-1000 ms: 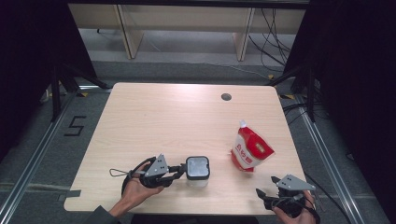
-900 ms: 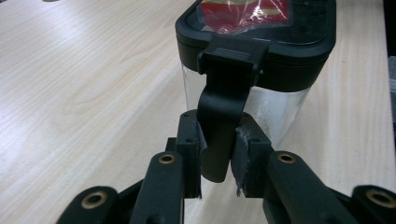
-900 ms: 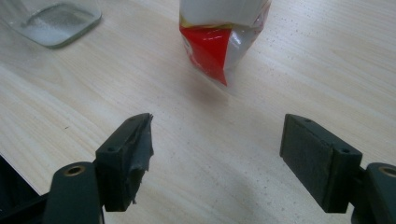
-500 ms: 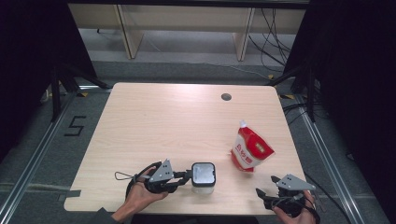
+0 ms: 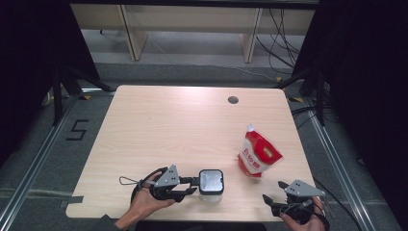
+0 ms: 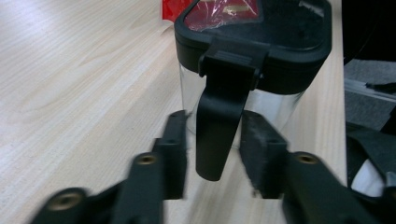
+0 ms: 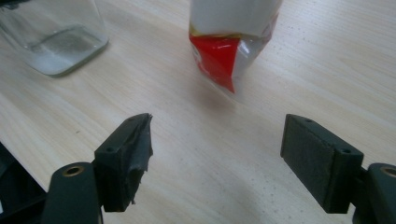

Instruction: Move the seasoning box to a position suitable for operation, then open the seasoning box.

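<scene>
A clear jar with a black lid [image 5: 210,182] stands near the table's front edge. My left gripper [image 5: 194,185] points at its left side. In the left gripper view the jar's [image 6: 261,100] black latch tab [image 6: 219,126] hangs between the jaws of my left gripper [image 6: 215,161]. These jaws have just been opening, and a gap shows on each side of the tab. A red and white pouch [image 5: 258,156] stands to the right. My right gripper [image 5: 270,202] rests at the front right, open and empty [image 7: 217,149], facing the pouch [image 7: 233,42].
The light wooden table [image 5: 168,125] has a small round hole [image 5: 233,100] at its far right. The jar's glass base [image 7: 56,42] shows at the upper left of the right gripper view. Dark floor and metal rails surround the table.
The left gripper and the jar shifted a little toward the front edge and to the right. The left jaws then spread away from the latch tab. The right gripper stayed still.
</scene>
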A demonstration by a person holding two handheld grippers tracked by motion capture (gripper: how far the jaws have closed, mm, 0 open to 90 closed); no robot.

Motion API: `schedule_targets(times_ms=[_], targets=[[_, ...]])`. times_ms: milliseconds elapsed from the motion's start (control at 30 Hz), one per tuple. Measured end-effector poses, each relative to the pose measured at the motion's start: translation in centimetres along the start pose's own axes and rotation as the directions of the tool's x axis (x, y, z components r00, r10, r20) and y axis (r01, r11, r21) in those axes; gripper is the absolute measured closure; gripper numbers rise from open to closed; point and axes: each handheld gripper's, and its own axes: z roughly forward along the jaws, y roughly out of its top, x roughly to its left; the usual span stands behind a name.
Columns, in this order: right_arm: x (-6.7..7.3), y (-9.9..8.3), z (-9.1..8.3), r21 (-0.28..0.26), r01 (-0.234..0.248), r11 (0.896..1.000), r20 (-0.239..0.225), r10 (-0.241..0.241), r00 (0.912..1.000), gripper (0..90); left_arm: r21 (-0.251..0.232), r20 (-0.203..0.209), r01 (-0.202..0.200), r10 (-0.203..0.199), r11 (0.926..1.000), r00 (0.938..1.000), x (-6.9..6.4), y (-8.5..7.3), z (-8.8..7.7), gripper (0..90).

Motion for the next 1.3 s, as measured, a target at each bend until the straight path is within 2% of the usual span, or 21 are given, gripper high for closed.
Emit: schedule_targets(times_ms=[100,133,167,200,333,400,500,533,600,700,733,800,833,900,933,1000,1100,1167,1233,1267,1300], targets=[[0.0,0.0,0.0,-0.014,0.005,1.0,-0.01,-0.005,0.9999,23.3,0.019,0.001,0.006,-0.006,0.9998,1.0,-0.1,0.4,-0.5,42.0],[0.3,0.0,-0.1,-0.005,-0.025,1.0,-0.017,0.025,0.9995,23.0,0.019,0.001,0.006,-0.006,0.9998,1.0,-0.1,0.4,-0.5,37.0],[0.2,0.0,0.0,-0.023,0.005,1.0,-0.01,-0.005,0.9999,23.0,0.011,-0.009,0.021,-0.021,0.9997,0.9997,-0.3,0.6,-1.0,33.1],[0.2,0.1,0.0,-0.027,0.015,1.0,-0.012,-0.015,0.9998,23.0,0.004,0.006,0.029,-0.029,0.9996,0.9996,-0.3,0.8,-1.2,32.1],[0.2,0.0,0.0,-0.031,0.027,0.999,-0.01,-0.027,0.9996,22.3,0.0,-0.005,0.066,-0.066,0.9978,0.9978,-0.5,1.3,-1.8,25.6],[0.1,0.0,0.0,-0.029,0.022,0.999,-0.01,-0.022,0.9997,21.8,0.003,0.009,0.052,-0.052,0.9986,0.9986,-0.4,1.5,-2.1,24.7],[0.3,-0.1,-0.1,-0.015,-0.007,1.0,-0.014,0.007,0.9999,21.6,0.0,-0.015,0.07,-0.07,0.9976,0.9975,-0.7,1.7,-2.4,24.7],[0.1,0.0,0.0,-0.026,0.028,0.999,-0.006,-0.028,0.9996,21.6,-0.01,-0.019,0.067,-0.068,0.9977,0.9975,-0.8,1.8,-2.5,24.7],[0.2,0.0,0.0,-0.028,0.024,0.999,-0.008,-0.024,0.9997,21.6,-0.025,-0.037,0.083,-0.084,0.9963,0.9958,-0.9,2.0,-2.7,24.8],[0.3,0.0,-0.1,-0.022,0.006,1.0,-0.017,-0.006,0.9998,23.1,-0.069,-0.039,0.103,-0.106,0.9923,0.9936,-0.8,2.1,-3.1,31.9],[0.1,0.0,0.0,-0.039,0.028,0.999,-0.014,-0.028,0.9995,23.3,-0.081,-0.042,0.102,-0.106,0.9915,0.9935,-0.8,2.2,-3.2,34.1],[0.1,0.0,-0.1,-0.045,0.018,0.999,-0.018,-0.019,0.9997,24.9,-0.121,-0.055,0.024,-0.031,0.9924,0.998,-1.0,2.2,-3.5,48.9],[0.2,0.0,-0.1,-0.048,0.022,0.999,-0.025,-0.023,0.9994,27.7,-0.121,-0.068,-0.001,-0.007,0.9926,0.9976,-1.1,2.3,-3.6,51.5],[0.4,0.0,-0.2,-0.049,0.037,0.998,-0.032,-0.039,0.9987,31.6,-0.126,-0.079,-0.032,0.022,0.9915,0.9966,-1.1,2.4,-3.7,57.9],[0.4,0.1,-0.1,-0.06,0.071,0.996,-0.027,-0.073,0.997,31.7,-0.128,-0.079,-0.036,0.026,0.9911,0.9965,-1.1,2.5,-3.8,61.0],[0.8,0.2,-0.2,-0.054,0.044,0.998,-0.036,-0.046,0.9983,33.2,-0.135,-0.073,-0.031,0.021,0.9904,0.9971,-1.1,2.6,-3.8,65.2],[1.0,0.3,-0.2,-0.074,0.046,0.996,-0.058,-0.05,0.9971,35.8,-0.142,-0.061,0.002,-0.011,0.9898,0.9981,-1.1,2.7,-3.7,71.6],[1.0,0.3,-0.2,-0.085,0.047,0.995,-0.063,-0.052,0.9967,37.1,-0.145,-0.06,-0.003,-0.006,0.9895,0.9982,-1.0,2.8,-3.7,74.4],[1.5,0.3,-0.2,-0.091,0.017,0.996,-0.082,-0.024,0.9963,39.4,-0.173,-0.042,0.035,-0.042,0.9843,0.9982,-1.1,3.0,-3.7,79.4],[1.6,0.4,-0.3,-0.102,0.024,0.994,-0.08,-0.033,0.9962,40.0,-0.182,-0.028,0.055,-0.062,0.9817,0.9977,-1.1,3.0,-3.7,80.8],[1.6,0.5,-0.2,-0.11,0.031,0.993,-0.091,-0.041,0.9949,40.3,-0.184,-0.022,0.052,-0.057,0.9815,0.9981,-1.1,3.0,-3.7,81.9]])
